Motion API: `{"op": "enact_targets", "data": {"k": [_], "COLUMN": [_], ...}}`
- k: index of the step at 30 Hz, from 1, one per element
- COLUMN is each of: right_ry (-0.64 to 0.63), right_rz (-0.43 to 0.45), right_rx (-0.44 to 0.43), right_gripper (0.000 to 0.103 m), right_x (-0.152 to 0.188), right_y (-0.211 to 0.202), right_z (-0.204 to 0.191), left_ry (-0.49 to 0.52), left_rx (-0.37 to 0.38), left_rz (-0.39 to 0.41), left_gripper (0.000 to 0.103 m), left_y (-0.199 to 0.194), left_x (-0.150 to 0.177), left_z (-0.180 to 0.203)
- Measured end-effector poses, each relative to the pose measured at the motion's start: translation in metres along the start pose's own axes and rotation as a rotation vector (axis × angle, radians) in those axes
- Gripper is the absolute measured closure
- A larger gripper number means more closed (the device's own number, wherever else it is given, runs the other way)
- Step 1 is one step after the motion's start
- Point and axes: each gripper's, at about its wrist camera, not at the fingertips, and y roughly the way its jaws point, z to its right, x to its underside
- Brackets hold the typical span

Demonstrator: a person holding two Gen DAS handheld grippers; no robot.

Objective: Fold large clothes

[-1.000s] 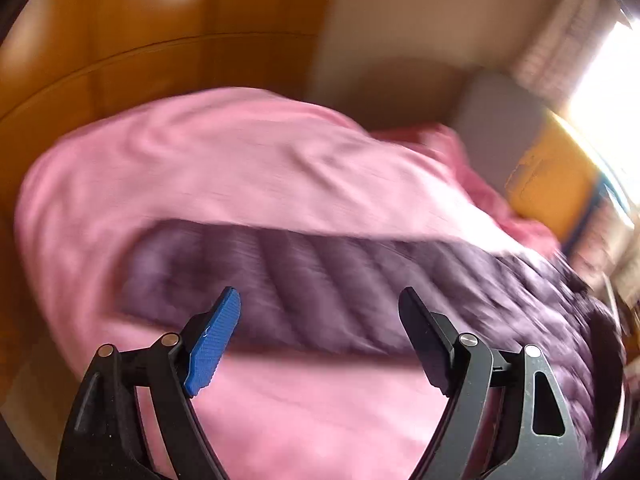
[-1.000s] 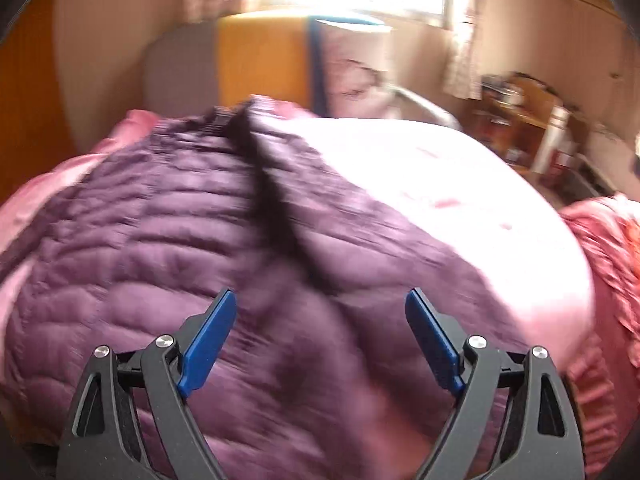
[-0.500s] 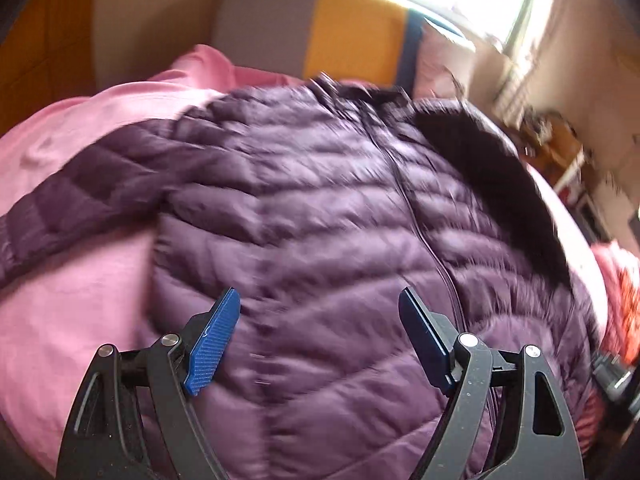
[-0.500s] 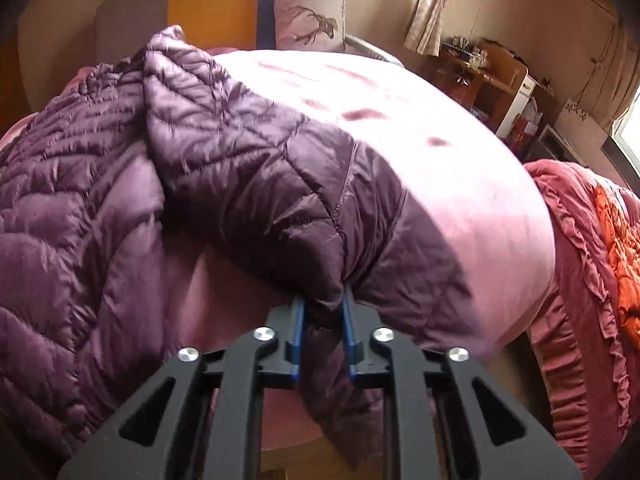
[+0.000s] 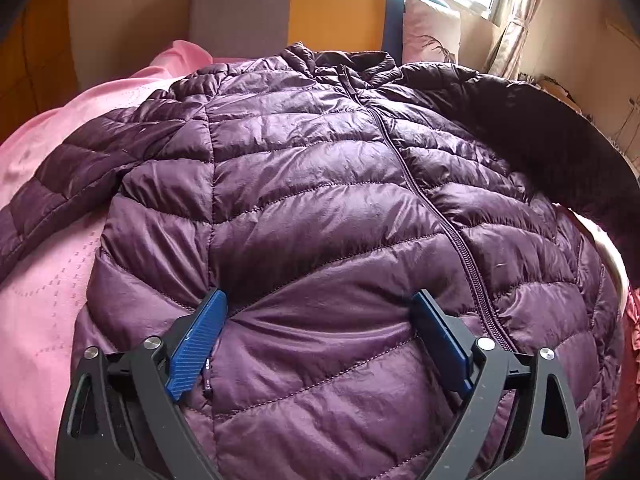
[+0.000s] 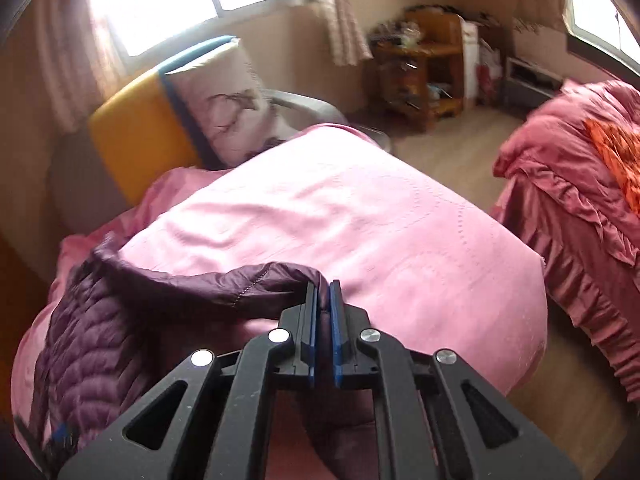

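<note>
A purple quilted puffer jacket (image 5: 312,200) lies front up, zipped, on a pink bed cover (image 5: 44,288). Its left sleeve stretches out to the left; its right sleeve (image 5: 560,132) is raised along the right edge. My left gripper (image 5: 320,300) is open, its fingers pressing down on the jacket's lower front, left of the zip. My right gripper (image 6: 323,292) is shut on the jacket's right sleeve (image 6: 224,280) and holds it lifted above the pink bed cover (image 6: 360,216).
A yellow and grey headboard (image 5: 332,4) with a patterned pillow (image 6: 232,96) stands at the far end of the bed. A second bed with a red ruffled cover (image 6: 580,184) is on the right, across a strip of wooden floor. A cluttered wooden shelf (image 6: 424,56) stands by the wall.
My right gripper closed on the sleeve and has lifted it up and across the bed. My left gripper swung from the outstretched sleeve onto the jacket's front and lowered onto it.
</note>
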Motion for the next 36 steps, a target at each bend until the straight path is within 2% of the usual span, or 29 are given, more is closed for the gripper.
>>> {"op": "enact_targets", "data": {"k": [2,4,5,6,8,10,11,14,16,18,20,22,23,26,28,29,30,32,34,36], "right_ry": [0.034,0.019,0.016,0.004,-0.032,-0.014,0.001,0.045,0.082,0.161,0.251,0.335,0.394,0.57,0.625,0.639,0.629,0.569,0.446,0.375], "right_rz": [-0.036,-0.046,-0.059,-0.054,0.006,0.073,0.097,0.151,0.122,0.058,-0.001,-0.047,-0.064,-0.018,-0.012,-0.017,-0.029,-0.029,0.036,0.101], "right_rx": [0.034,0.111,0.136,0.171,0.27,0.278,0.264,0.167,0.047,-0.12,-0.183,-0.186,-0.175,-0.196,-0.183,-0.178,-0.162,-0.144,-0.102,-0.065], "right_gripper": [0.098,0.098,0.094,0.074,0.044,0.039,0.035,0.033,0.033,0.031,0.031,0.033,0.037,0.046,0.052,0.066,0.084,0.096,0.098,0.099], "right_x": [-0.02,-0.038,-0.046,-0.052,-0.062,-0.069,-0.071,-0.061,-0.038,-0.006,0.026,0.042,0.047,0.039,0.026,0.018,0.009,-0.007,-0.022,-0.021], "right_y": [0.027,0.049,0.061,0.068,0.072,0.057,0.048,0.016,0.005,0.005,0.019,0.038,0.049,0.073,0.083,0.087,0.09,0.086,0.058,0.027], "right_z": [0.008,0.012,0.011,0.012,0.012,0.02,0.023,0.024,0.02,0.022,0.03,0.047,0.058,0.088,0.096,0.098,0.097,0.089,0.07,0.064], "left_ry": [-0.001,-0.001,-0.001,-0.001,0.0,0.0,0.001,0.002,0.003,0.001,0.001,0.004,0.005,0.007,0.006,0.006,0.007,0.006,0.005,0.005], "left_rx": [0.0,0.0,-0.001,-0.002,-0.003,-0.001,0.001,-0.001,-0.005,-0.007,-0.01,-0.014,-0.015,-0.017,-0.022,-0.025,-0.028,-0.029,-0.029,-0.032], "left_rz": [0.0,0.001,0.002,0.003,0.003,0.003,0.004,0.006,0.007,0.011,0.01,0.008,0.008,0.007,0.009,0.009,0.008,0.005,0.004,0.004], "left_gripper": [0.009,0.008,0.008,0.008,0.008,0.007,0.006,0.005,0.004,0.004,0.004,0.004,0.004,0.004,0.004,0.004,0.004,0.004,0.004,0.004], "left_y": [0.001,0.001,0.002,0.002,0.003,0.003,0.003,0.004,0.004,0.004,0.004,0.005,0.005,0.005,0.006,0.006,0.006,0.006,0.006,0.007], "left_x": [0.0,0.0,0.001,0.001,0.001,0.001,0.001,0.002,0.002,0.003,0.003,0.003,0.003,0.003,0.002,0.002,0.002,0.002,0.002,0.002], "left_z": [0.0,0.0,0.0,0.0,-0.001,-0.001,0.0,0.001,0.002,0.002,0.003,0.003,0.004,0.004,0.005,0.005,0.005,0.005,0.005,0.005]}}
